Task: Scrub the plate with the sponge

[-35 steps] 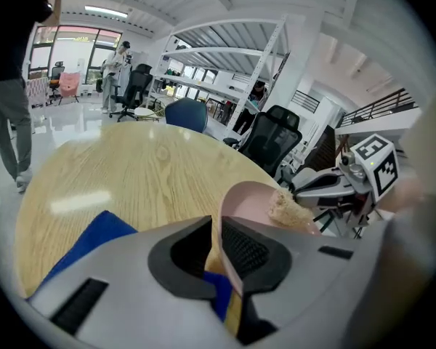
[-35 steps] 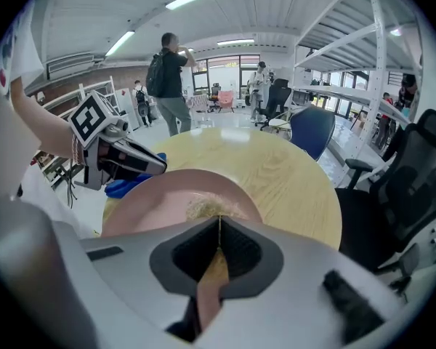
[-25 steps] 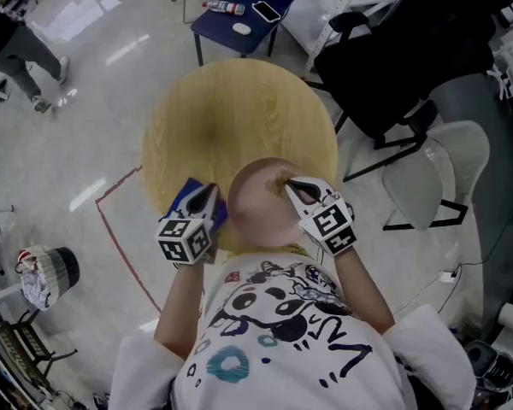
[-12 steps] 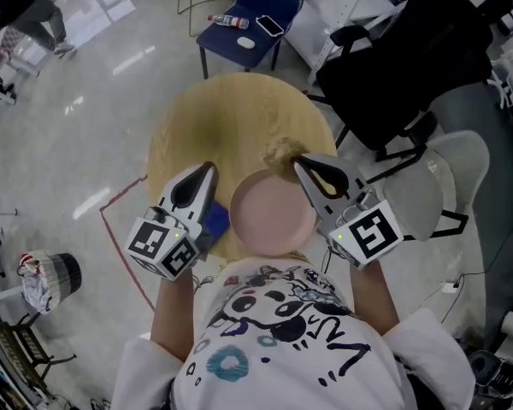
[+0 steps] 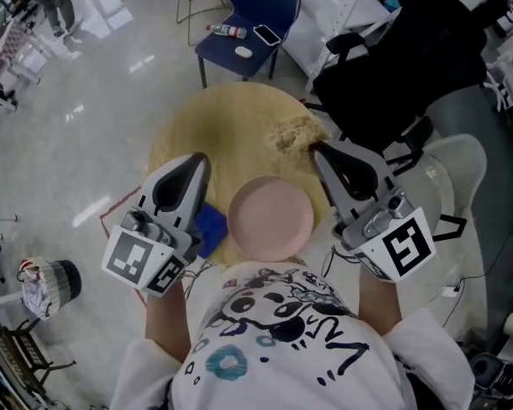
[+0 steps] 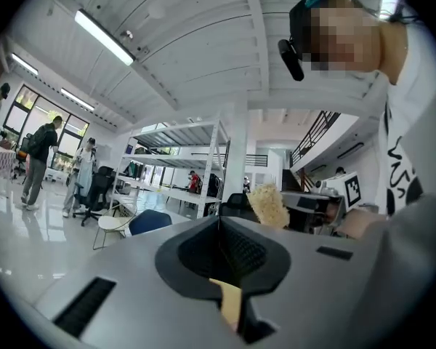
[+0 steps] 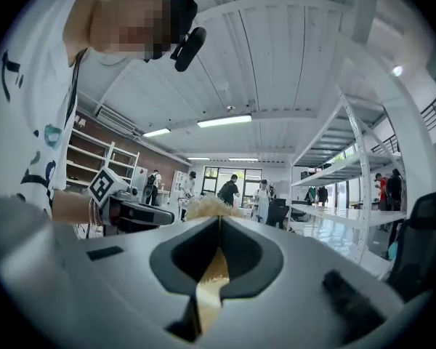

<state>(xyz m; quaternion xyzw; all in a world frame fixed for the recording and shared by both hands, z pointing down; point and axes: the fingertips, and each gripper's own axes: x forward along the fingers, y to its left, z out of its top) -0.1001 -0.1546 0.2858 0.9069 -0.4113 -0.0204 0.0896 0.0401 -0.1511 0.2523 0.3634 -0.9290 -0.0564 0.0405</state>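
Here the right gripper (image 5: pixel 321 150) has its fingers clenched on the tan sponge (image 5: pixel 295 133) above the round tabletop (image 5: pixel 231 126), the left gripper (image 5: pixel 197 161) has its fingers clenched on nothing, and the pink plate (image 5: pixel 270 218) lies on the tabletop between them, beside what may be a blue cloth (image 5: pixel 210 227).

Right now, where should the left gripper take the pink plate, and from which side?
Probably the far-left rim, coming from the left: the pink plate lies flat on the table, so only its thin rim can be pinched, and the blue item crowds the near left. The left gripper is shut; open it first.
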